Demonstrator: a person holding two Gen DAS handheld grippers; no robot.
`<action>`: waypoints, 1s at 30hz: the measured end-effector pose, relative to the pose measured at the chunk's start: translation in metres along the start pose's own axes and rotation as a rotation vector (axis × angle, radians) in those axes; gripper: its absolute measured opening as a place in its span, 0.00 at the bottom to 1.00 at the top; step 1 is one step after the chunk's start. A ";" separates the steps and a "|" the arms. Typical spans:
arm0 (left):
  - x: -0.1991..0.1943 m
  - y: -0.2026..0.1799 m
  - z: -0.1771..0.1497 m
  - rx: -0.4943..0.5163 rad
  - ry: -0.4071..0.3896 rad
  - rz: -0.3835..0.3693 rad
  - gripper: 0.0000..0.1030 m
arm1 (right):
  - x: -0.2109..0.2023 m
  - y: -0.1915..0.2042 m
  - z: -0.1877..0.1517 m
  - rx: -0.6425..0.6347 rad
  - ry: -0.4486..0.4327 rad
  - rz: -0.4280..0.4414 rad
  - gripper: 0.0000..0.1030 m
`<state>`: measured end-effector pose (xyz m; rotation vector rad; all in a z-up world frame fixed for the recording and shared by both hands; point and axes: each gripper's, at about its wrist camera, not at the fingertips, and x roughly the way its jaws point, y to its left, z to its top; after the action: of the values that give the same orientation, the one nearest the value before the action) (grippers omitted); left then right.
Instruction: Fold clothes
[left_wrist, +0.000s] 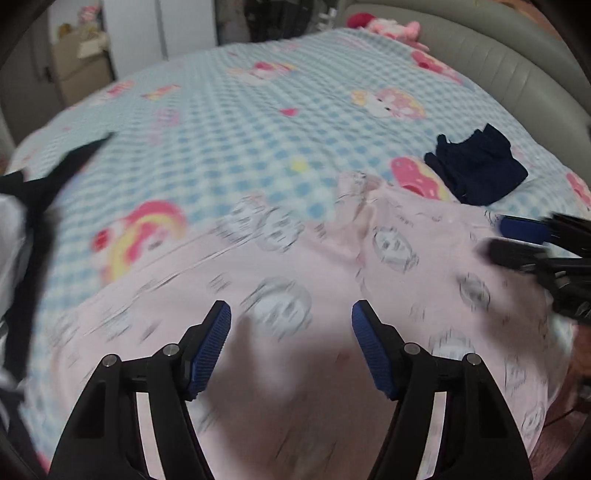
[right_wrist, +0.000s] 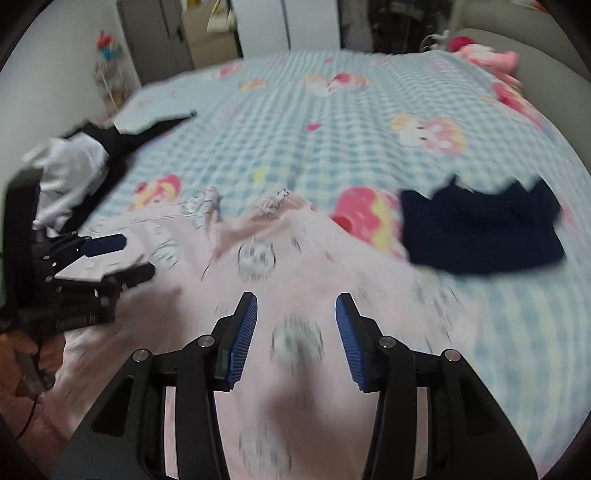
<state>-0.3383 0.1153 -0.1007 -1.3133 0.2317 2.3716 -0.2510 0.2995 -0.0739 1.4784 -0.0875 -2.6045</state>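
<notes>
A pale pink garment (left_wrist: 295, 280) (right_wrist: 314, 266) printed with grey round faces lies spread over the near part of the bed. My left gripper (left_wrist: 291, 314) hovers just above it, open, with nothing between its blue pads. My right gripper (right_wrist: 296, 306) is open too, over the same pink cloth. Each gripper shows in the other's view: the right gripper (left_wrist: 517, 240) at the right edge, the left gripper (right_wrist: 122, 254) at the left. A folded dark navy garment (left_wrist: 476, 166) (right_wrist: 480, 229) rests on the bedspread to the right. Both views are motion-blurred.
A blue checked bedspread (left_wrist: 258, 122) (right_wrist: 332, 122) with cartoon prints covers the bed. A black-and-white heap of clothes (left_wrist: 29, 206) (right_wrist: 81, 170) sits at the left. A pink plush toy (left_wrist: 391, 27) (right_wrist: 487, 55) lies by the grey padded headboard (left_wrist: 498, 59). Cabinets stand beyond the bed.
</notes>
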 end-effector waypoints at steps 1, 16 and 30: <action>0.012 -0.002 0.005 0.013 0.008 -0.004 0.68 | 0.013 0.005 0.013 -0.020 0.015 0.008 0.44; 0.034 0.056 0.035 -0.210 -0.118 -0.002 0.62 | 0.064 -0.028 0.058 0.226 -0.169 0.105 0.42; 0.037 0.030 0.043 -0.092 -0.049 0.065 0.62 | 0.071 -0.045 0.071 0.252 -0.070 0.090 0.39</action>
<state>-0.4015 0.1135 -0.1102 -1.3059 0.1546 2.4921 -0.3520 0.3312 -0.1028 1.4182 -0.4949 -2.6499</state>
